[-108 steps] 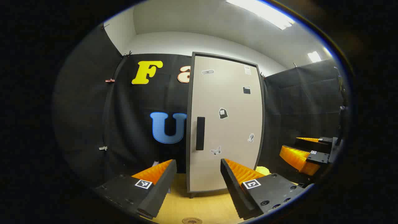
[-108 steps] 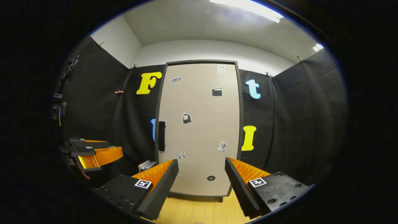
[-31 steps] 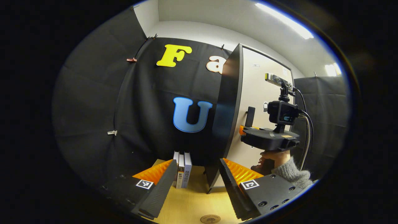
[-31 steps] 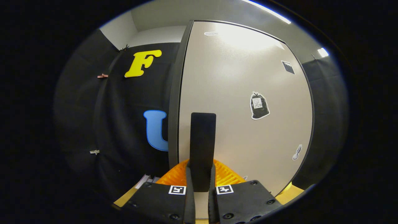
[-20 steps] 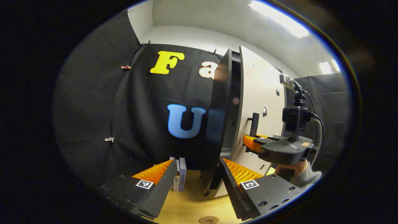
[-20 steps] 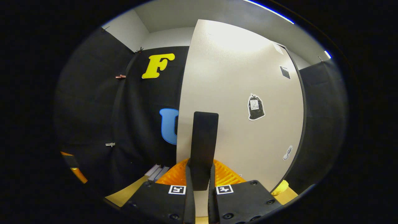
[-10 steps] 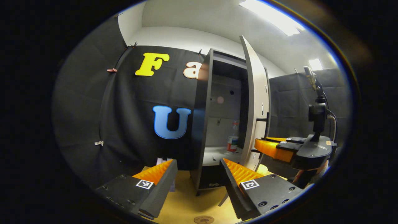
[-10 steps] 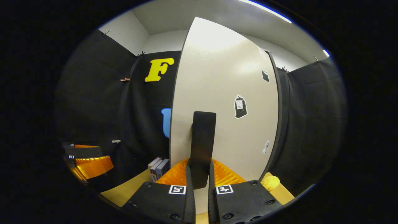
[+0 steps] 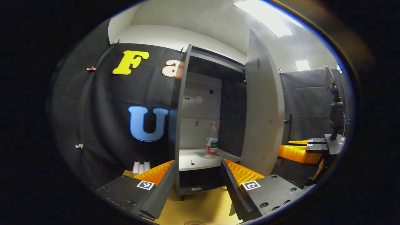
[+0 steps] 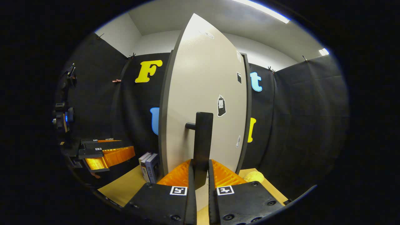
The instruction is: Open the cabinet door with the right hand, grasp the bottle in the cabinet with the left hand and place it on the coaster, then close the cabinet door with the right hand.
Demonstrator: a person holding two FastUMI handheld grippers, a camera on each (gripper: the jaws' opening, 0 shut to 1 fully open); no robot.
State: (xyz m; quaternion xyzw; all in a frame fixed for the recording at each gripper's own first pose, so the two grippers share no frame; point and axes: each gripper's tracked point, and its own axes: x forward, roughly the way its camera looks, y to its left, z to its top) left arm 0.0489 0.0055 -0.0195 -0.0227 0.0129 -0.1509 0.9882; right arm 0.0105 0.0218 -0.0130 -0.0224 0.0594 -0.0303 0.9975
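**Door swung wide, bottle on shelf**

One clear plastic bottle with red label stands upright on the white shelf inside the dark cabinet. One beige door beside it; right gripper pinches its black handle. Left gripper spread, empty. Three books left of the cabinet.

Left gripper: black bodies, ridged orange fingers, square tags, dark screws. Right gripper: same build.
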